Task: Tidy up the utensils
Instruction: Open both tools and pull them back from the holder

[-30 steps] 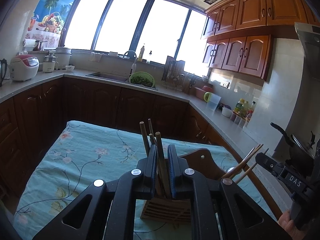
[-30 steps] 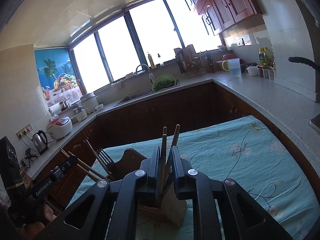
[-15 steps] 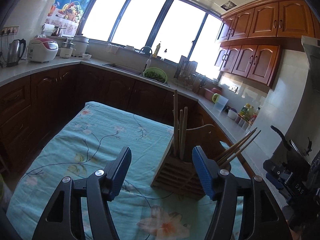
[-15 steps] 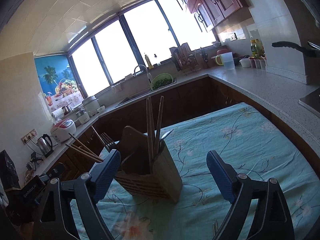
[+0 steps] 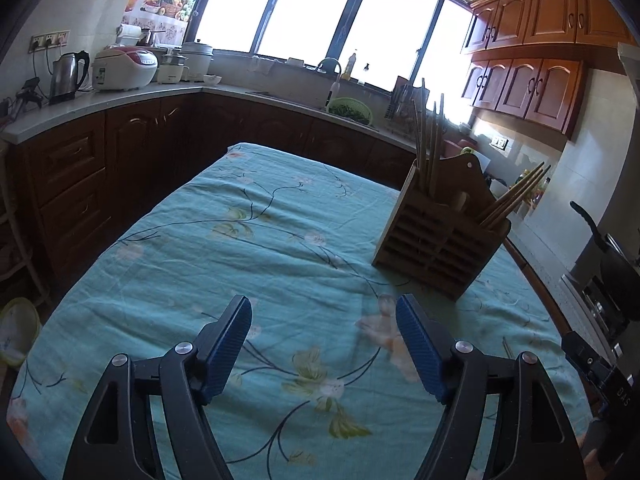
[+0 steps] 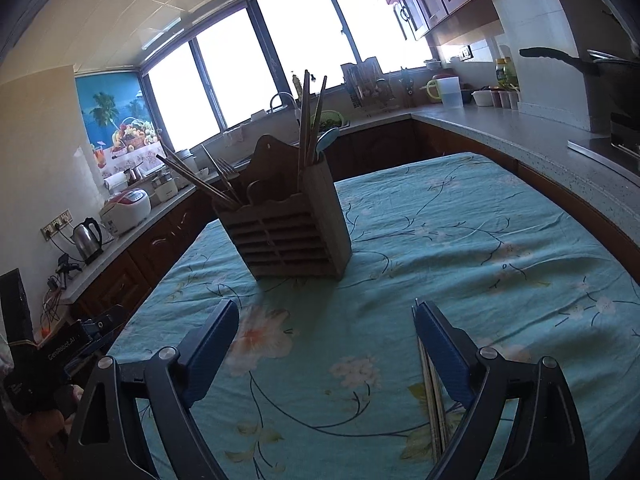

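A wooden slatted utensil holder point(image 5: 434, 238) stands on the teal flowered tablecloth point(image 5: 256, 240); it also shows in the right wrist view point(image 6: 290, 232). Upright chopsticks point(image 5: 428, 140) stand in one compartment and more chopsticks point(image 5: 516, 196) lean out of another. In the right wrist view the upright chopsticks point(image 6: 310, 114), a blue spoon point(image 6: 326, 140) and a fork point(image 6: 228, 170) stick out. A pair of metal chopsticks point(image 6: 434, 400) lies on the cloth beside my right finger. My left gripper point(image 5: 324, 320) and right gripper point(image 6: 326, 324) are open, empty, and back from the holder.
Dark wood cabinets and a pale countertop point(image 5: 104, 102) ring the table, with a kettle point(image 5: 66, 76), rice cooker point(image 5: 124, 68) and sink point(image 5: 336, 80). A black pan point(image 6: 576, 62) sits on the stove at right. The other gripper's body point(image 5: 600, 368) is at the right edge.
Both grippers were shut on chopsticks over the holder, then opened and let them drop in. Both have since pulled back and lower, so the holder sits farther away.
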`<state>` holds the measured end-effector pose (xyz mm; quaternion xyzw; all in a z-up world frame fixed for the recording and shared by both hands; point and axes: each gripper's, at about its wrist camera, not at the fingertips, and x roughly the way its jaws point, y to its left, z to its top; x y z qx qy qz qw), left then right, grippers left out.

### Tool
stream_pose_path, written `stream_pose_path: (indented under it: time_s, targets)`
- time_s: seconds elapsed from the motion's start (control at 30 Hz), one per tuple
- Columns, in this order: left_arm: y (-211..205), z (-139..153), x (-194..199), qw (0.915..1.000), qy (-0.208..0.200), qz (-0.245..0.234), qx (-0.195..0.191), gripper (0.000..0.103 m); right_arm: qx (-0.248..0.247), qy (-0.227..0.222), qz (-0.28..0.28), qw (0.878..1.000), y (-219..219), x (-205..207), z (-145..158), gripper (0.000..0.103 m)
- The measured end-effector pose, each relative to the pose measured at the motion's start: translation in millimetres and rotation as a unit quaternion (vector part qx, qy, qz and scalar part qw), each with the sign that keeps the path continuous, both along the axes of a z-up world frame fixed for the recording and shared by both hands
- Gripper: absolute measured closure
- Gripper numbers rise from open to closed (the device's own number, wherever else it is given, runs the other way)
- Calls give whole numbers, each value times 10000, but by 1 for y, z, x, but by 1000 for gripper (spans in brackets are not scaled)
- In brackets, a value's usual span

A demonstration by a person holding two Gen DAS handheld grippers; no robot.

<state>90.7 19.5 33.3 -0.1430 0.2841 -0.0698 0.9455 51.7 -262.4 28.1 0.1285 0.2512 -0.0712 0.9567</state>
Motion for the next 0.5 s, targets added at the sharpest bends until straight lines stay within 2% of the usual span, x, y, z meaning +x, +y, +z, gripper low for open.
stream_pose_path:
  time_s: [0.17,0.33,0.4,0.5]
  targets:
    - [-2,-2,-26,9998,-25,-98,169,28,-130,12,23,9999,7,-18,-5,10]
    - [-2,4,-53,9991,-246,-107,341,24,-326,-188,-2,9993,14,-37,-1,6]
    - [0,8,-64,9984,-396,-102,391,21,-474,-373,-8,9982,18,-46,6,6]
    - [1,15,-80,9960,-715,-40,527,12,-890,-885,-49,9921,29,-66,18,0]
